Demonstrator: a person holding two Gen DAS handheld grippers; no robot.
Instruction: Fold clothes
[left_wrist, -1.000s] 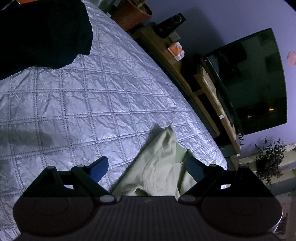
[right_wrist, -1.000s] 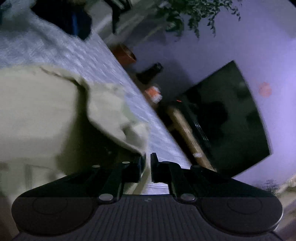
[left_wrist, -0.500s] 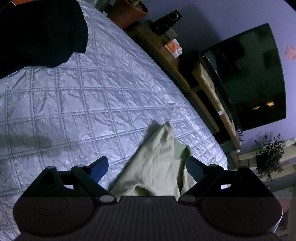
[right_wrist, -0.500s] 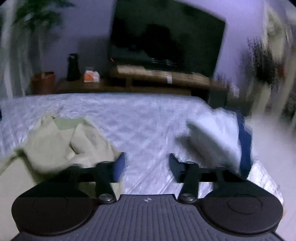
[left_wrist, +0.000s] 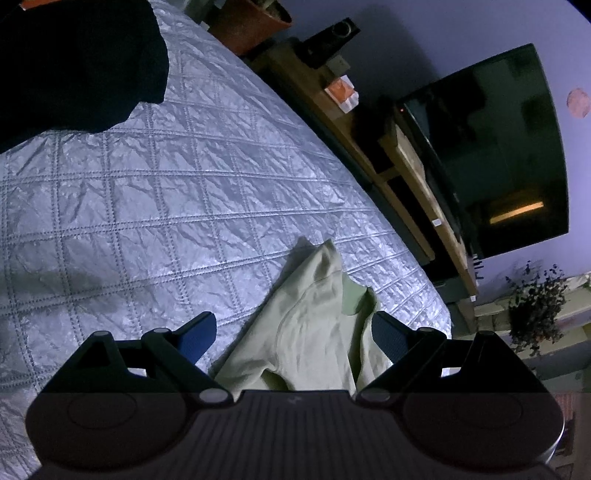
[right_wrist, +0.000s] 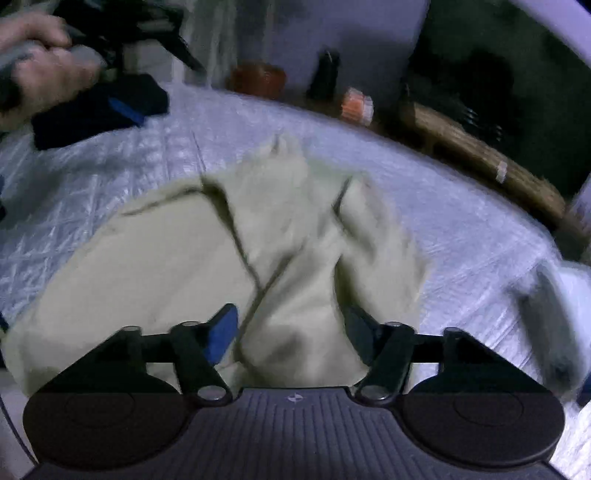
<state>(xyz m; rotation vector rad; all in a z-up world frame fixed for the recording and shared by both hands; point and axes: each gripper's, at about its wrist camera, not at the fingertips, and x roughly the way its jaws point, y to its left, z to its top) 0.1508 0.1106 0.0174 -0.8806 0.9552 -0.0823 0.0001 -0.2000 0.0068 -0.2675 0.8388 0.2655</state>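
Note:
A pale green garment (right_wrist: 207, 258) lies crumpled on the quilted silver bedspread (right_wrist: 461, 236), with a sleeve bunched up at its far right. My right gripper (right_wrist: 288, 328) hangs open just above its near part, nothing between the fingers. In the left wrist view the same green garment (left_wrist: 314, 332) shows between and beyond the blue pads of my left gripper (left_wrist: 293, 332), which is open and empty over its edge. A dark garment (left_wrist: 74, 62) lies at the far left of the bed. The right view is blurred by motion.
A wooden TV stand (left_wrist: 413, 177) with a dark television (left_wrist: 491, 147) runs along the far side of the bed. An orange-and-white box (left_wrist: 341, 92) and a terracotta pot (right_wrist: 258, 79) stand there. A person's hand (right_wrist: 40, 62) holds the other gripper. A white-and-blue cloth (right_wrist: 554, 314) lies at right.
My right gripper opened, letting go of the green garment, swung right and then back over it. My left gripper has barely moved and stayed open.

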